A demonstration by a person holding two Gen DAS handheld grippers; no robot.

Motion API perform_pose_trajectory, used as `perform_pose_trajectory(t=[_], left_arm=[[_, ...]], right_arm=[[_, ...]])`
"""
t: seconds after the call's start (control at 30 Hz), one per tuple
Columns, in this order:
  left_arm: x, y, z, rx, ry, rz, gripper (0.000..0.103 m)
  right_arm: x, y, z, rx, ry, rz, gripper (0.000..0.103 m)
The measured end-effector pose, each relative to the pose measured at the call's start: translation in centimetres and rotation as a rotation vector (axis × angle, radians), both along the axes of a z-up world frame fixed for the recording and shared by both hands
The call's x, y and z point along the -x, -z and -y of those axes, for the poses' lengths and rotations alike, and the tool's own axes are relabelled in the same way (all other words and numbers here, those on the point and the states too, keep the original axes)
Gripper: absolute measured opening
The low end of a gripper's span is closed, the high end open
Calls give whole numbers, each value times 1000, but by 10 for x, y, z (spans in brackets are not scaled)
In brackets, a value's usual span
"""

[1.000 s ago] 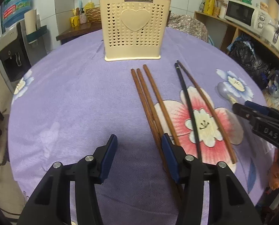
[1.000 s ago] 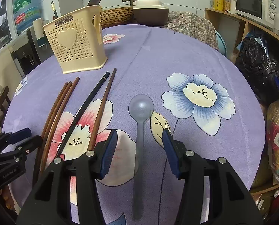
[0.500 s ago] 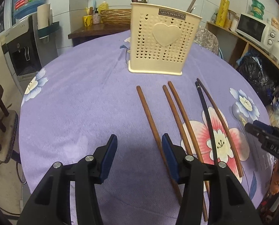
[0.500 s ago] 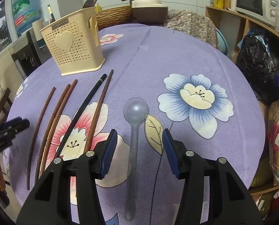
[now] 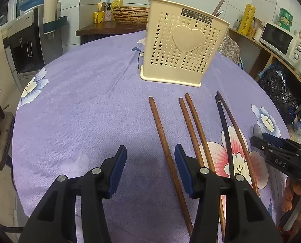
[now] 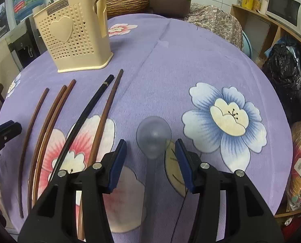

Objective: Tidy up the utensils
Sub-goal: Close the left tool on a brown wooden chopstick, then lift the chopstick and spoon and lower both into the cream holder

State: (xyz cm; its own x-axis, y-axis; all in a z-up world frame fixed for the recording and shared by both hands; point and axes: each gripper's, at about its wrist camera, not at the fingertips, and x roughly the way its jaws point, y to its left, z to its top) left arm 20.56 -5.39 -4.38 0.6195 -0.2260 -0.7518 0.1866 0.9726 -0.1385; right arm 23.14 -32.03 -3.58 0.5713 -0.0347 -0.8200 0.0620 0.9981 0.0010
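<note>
**Spoon between my right jaws, chopstick inside my left**

My right gripper (image 6: 150, 160) hangs over the translucent spoon (image 6: 153, 136) in the lower middle of the right wrist view. Its bowl sits just past my fingertips and its handle runs back toward me down the gap, so the long axis lies along my pointing line. The jaws stand moderately apart, holding nothing; whether they touch the cloth I cannot tell.

My left gripper (image 5: 149, 166) is equally parted and empty. The leftmost wooden chopstick (image 5: 164, 141) slants from centre frame down to the lower right, passing just inside my right-hand pad. The chopstick pair (image 5: 193, 125), the black chopstick (image 5: 224, 127) and the outer brown chopstick (image 5: 235, 127) lie further right, nearer the other gripper.

The cream utensil holder (image 5: 183, 46) stands upright at upper centre on the purple-clothed bench (image 5: 79, 101), beyond all the tips. I judge each gripper is placed for its own pick.
</note>
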Motion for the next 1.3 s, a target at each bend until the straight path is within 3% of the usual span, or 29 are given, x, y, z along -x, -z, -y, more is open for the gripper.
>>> perform_pose_trajectory(t=[0.13, 0.4, 0.53, 0.9, 1.13, 1.3], left_arm=[[-6, 0, 1, -1, -4, -8, 50], [-29, 0, 16, -32, -1, -14, 49], [-50, 4, 27, -68, -10, -47, 38], [-69, 9, 39, -107, -59, -69, 34], [-74, 9, 40, -136, -78, -61, 9], [-81, 8, 37, -125, -72, -66, 9]], right_arm=[[-6, 0, 1, 6, 17, 4, 37], [-7, -1, 2, -4, 22, 11, 37], [-6, -1, 3, -11, 20, 8, 37], [-6, -1, 3, -7, 14, 10, 37], [-5, -1, 2, -4, 16, 13, 37], [-5, -1, 3, -12, 18, 12, 37]])
